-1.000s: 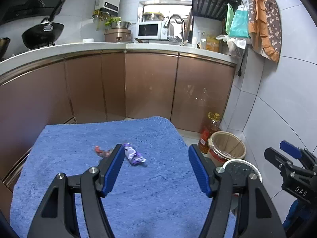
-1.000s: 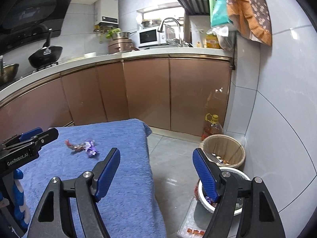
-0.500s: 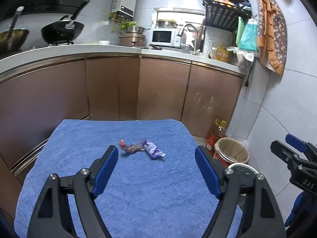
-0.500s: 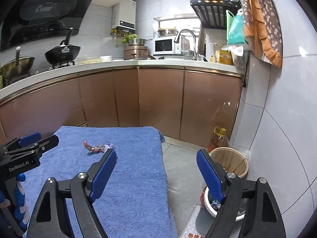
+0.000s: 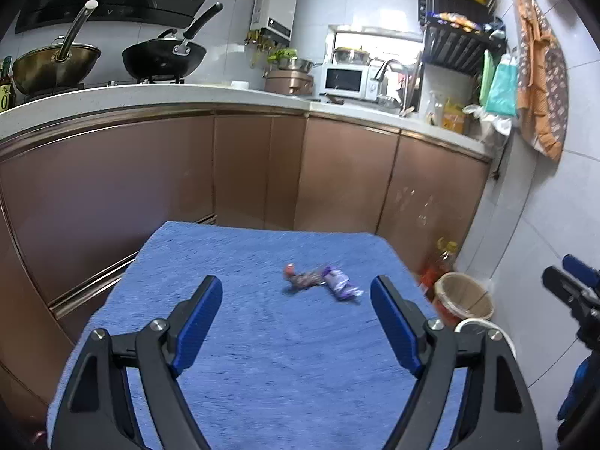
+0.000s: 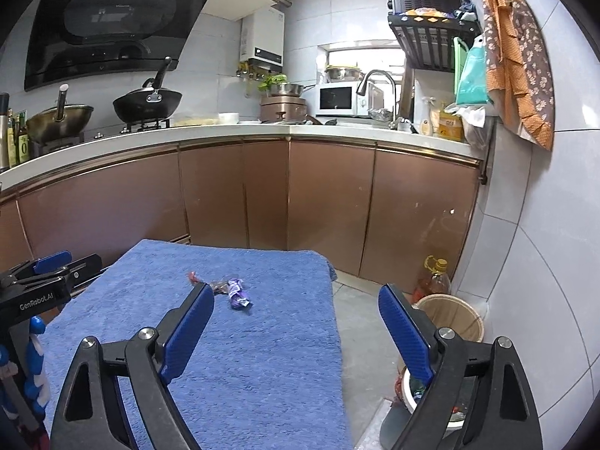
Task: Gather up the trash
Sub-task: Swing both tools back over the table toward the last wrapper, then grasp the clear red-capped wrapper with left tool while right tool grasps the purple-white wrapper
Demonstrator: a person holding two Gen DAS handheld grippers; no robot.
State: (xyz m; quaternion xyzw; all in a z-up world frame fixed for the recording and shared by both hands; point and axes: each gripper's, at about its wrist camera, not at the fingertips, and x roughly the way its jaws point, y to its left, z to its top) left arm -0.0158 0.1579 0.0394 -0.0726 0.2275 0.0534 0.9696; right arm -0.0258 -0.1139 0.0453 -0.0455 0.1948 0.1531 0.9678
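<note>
Both the left claw (image 5: 296, 296) and right claw (image 6: 296, 303) have just spread apart, empty; only the right view shows, seemingly, scraps in the white bowl (image 6: 408, 399).

Home kitchen: woks (image 5: 161, 56), microwave (image 5: 343, 80), faucet (image 6: 377, 86)

The left gripper (image 5: 296, 303) hangs above a blue towel (image 5: 262, 356), its jaws spread wide after just opening, with nothing between them. On the towel beyond the fingertips lie two wrappers touching: a purple wrapper (image 5: 339, 284) and a reddish-brown wrapper (image 5: 300, 278) left of it. Right of the towel, on the floor, stands a wicker bin (image 5: 465, 298). The right gripper (image 5: 573, 292) shows beyond the bin.
</note>
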